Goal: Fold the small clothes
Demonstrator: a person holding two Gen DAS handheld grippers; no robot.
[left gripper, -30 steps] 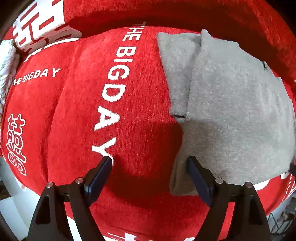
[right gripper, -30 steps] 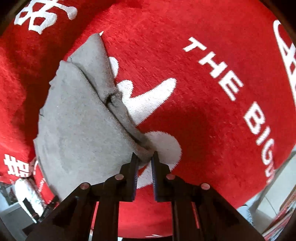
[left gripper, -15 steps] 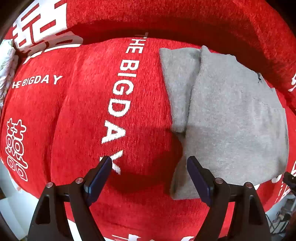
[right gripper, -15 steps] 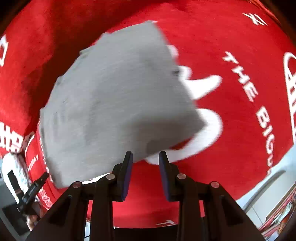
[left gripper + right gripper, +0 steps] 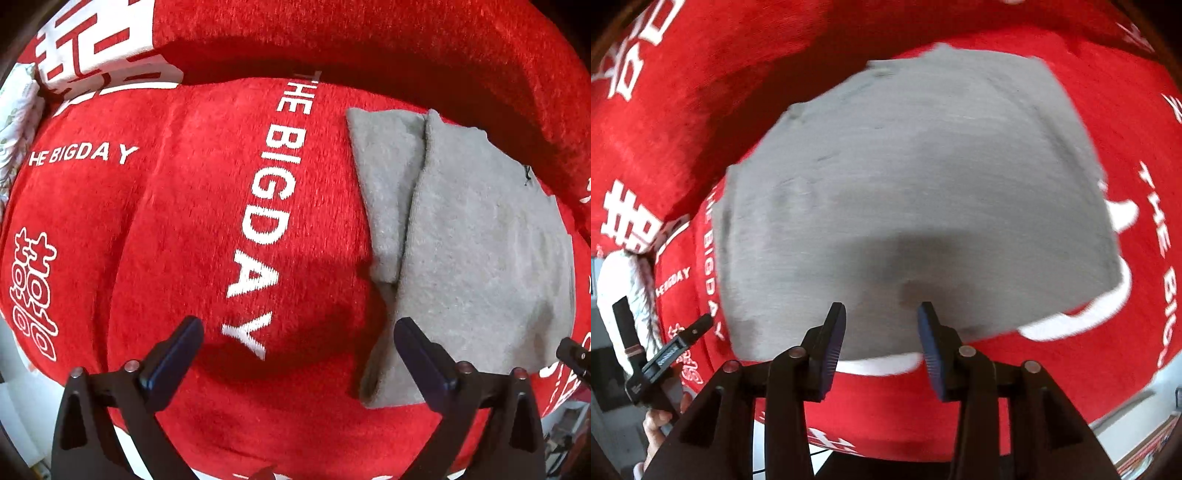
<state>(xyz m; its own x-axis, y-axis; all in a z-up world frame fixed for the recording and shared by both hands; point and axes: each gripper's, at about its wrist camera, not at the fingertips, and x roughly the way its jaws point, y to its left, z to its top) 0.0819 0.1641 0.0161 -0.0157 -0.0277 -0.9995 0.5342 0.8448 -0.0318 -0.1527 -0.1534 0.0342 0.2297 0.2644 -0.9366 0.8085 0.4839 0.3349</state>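
Observation:
A grey knit garment (image 5: 480, 240) lies folded on the red cover, with a narrower flap (image 5: 384, 177) showing along its left side. My left gripper (image 5: 299, 332) points straight down over the cover just left of the garment's near corner. Its jaws are opening wide and only red cloth lies between them. In the right wrist view the garment (image 5: 905, 177) fills the middle, flat and blurred. My right gripper (image 5: 881, 317) hangs over its near edge, jaws opening, nothing between the pads. The left gripper (image 5: 665, 354) shows at the lower left there, held by a hand (image 5: 657, 424).
The red plush cover (image 5: 166, 240) carries white lettering and drapes a cushioned seat with a raised red back (image 5: 369, 37). A white patterned cloth (image 5: 18, 122) lies at the seat's left end. The seat's front edge drops off just below both grippers.
My right gripper let go of the garment's folded corner, swung across to the garment's near edge and opened its jaws. The fold now lies flat. My left gripper's jaws widened.

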